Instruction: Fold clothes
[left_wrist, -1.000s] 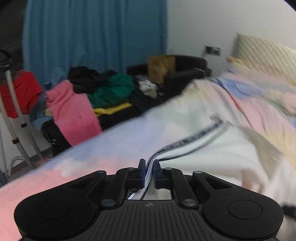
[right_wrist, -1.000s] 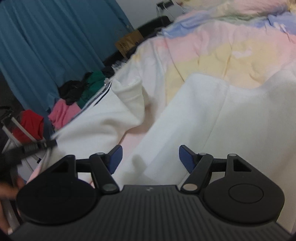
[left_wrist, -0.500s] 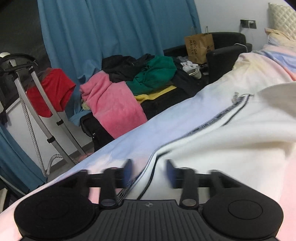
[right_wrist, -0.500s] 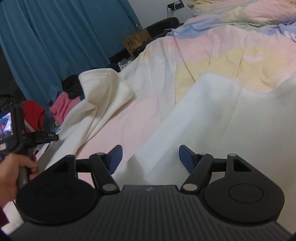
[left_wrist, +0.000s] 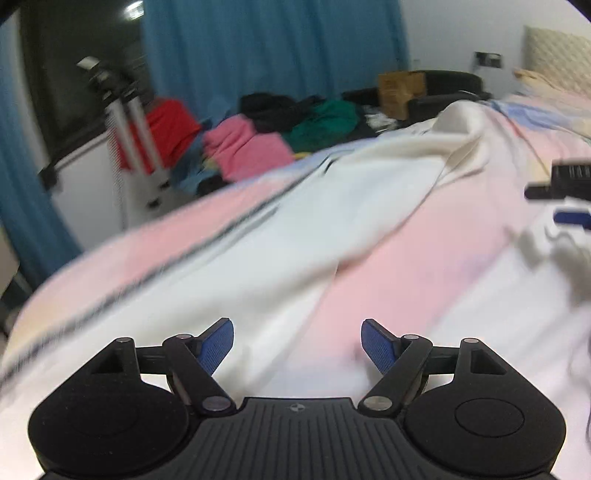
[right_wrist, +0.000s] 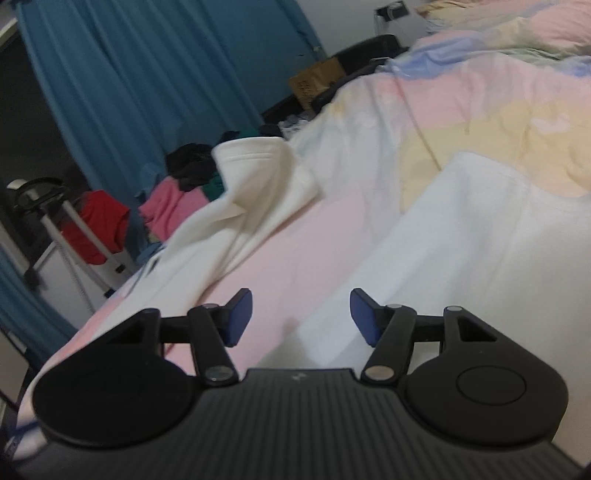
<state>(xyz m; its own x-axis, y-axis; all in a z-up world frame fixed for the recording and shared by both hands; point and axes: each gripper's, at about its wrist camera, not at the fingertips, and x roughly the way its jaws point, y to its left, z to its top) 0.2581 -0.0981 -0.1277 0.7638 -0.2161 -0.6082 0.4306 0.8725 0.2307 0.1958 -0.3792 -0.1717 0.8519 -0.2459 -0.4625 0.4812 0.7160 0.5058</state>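
1. The left tool (left_wrist: 297, 345) held the striped hem of the white cotton garment (left_wrist: 303, 206) a second ago; its jaws have just been opening and now stand wide, with nothing between them.
2. In my judgement this sleeve or side is now laid down, so one fold step is finished.
3. The right tool (right_wrist: 297, 317) has just been closing a little; it is half wide and empty.
4. The garment lies on the pastel bed cover (right_wrist: 461, 110), ahead of both tools, near the bed's left edge.

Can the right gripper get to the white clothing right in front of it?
Probably yes. The right gripper has open jaws that have just been closing, with nothing pinched. The white garment lies flat on the bedspread just ahead of the right gripper, with nothing blocking it.
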